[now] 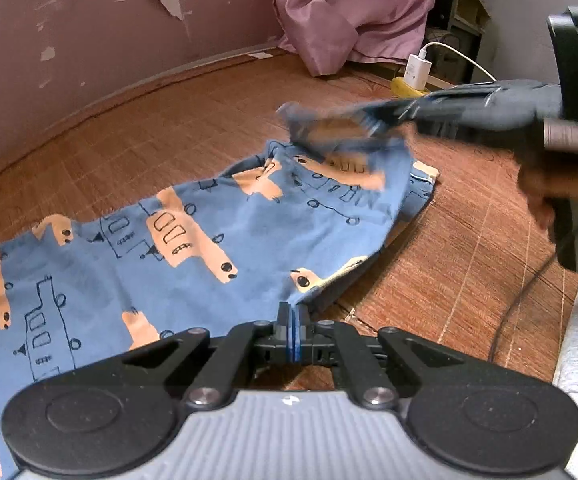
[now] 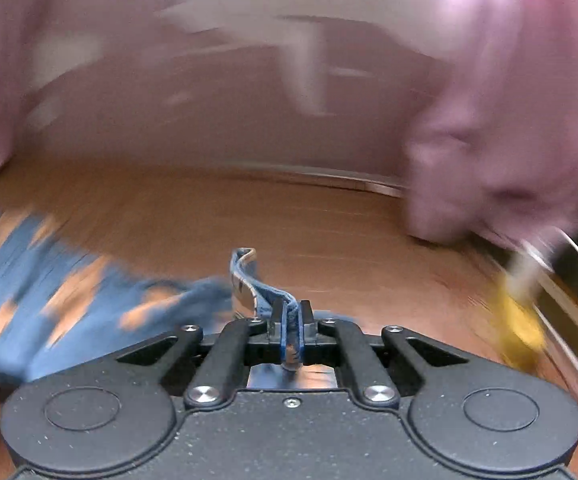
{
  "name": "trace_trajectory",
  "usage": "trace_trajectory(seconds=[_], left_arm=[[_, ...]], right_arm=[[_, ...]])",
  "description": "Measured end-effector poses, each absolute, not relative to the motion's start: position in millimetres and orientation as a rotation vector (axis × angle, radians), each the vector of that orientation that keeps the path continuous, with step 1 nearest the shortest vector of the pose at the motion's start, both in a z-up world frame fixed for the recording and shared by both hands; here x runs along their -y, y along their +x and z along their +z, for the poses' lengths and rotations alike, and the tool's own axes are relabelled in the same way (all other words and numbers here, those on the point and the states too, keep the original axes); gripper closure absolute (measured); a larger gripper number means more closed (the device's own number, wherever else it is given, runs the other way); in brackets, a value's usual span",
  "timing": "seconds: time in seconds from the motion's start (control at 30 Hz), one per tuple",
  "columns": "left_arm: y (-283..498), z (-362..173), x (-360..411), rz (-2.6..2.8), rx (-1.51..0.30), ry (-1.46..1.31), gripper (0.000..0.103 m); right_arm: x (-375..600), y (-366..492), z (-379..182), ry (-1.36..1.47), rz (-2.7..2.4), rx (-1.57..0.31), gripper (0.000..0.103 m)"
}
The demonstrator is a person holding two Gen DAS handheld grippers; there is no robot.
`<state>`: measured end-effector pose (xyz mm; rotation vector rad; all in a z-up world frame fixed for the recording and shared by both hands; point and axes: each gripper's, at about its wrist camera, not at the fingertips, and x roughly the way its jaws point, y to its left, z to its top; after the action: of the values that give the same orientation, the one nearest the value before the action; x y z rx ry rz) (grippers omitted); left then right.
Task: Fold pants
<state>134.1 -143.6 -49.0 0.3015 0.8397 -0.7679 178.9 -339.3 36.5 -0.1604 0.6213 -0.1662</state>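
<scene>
Pants (image 1: 209, 240), blue with orange vehicle shapes and dark line drawings, lie spread on a brown woven mat (image 1: 449, 248) in the left wrist view, running from 8 o'clock toward the centre. The left gripper (image 1: 292, 320) at 6 o'clock has its jaws pressed together on a pinch of the fabric's near edge, and the cloth rises slightly to that point. At 2 o'clock the right gripper (image 1: 309, 128) reaches in from the right, blurred, with its fingers on the far edge of the pants, lifting it off the mat. A hand (image 1: 549, 192) at 3 o'clock holds that tool. A pink cloth (image 1: 353, 12) hangs at 12 o'clock, and a white charger (image 1: 419, 70) sits on a yellow block at 1 o'clock. The wall behind shows peeling paint.

The right wrist view is heavily motion-blurred. The right gripper (image 2: 291, 320) at 6 o'clock is closed on a folded strip of the pants (image 2: 89, 300), whose hem curls upward just above the jaws. The rest of the fabric trails off to 8 o'clock over the mat (image 2: 329, 224). The pink cloth (image 2: 509, 140) smears across 2 o'clock.
</scene>
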Motion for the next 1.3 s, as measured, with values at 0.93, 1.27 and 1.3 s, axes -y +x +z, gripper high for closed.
trace_trajectory(seconds=[0.93,1.27,1.3], left_arm=[[142.2,-41.4,126.4,-0.772,-0.827,0.266,0.072],[215.8,-32.5,-1.7,-0.399,-0.825,-0.003,0.045],[222.8,-39.2,-16.7,-0.352,-0.848,-0.021,0.045]], right_arm=[[368.7,180.6,4.3,-0.203,-0.399,-0.728,0.053],[371.6,242.8,-16.5,0.068,0.001,-0.795,0.051],[376.9,248.3,-20.8,0.073,-0.034,-0.809,0.053]])
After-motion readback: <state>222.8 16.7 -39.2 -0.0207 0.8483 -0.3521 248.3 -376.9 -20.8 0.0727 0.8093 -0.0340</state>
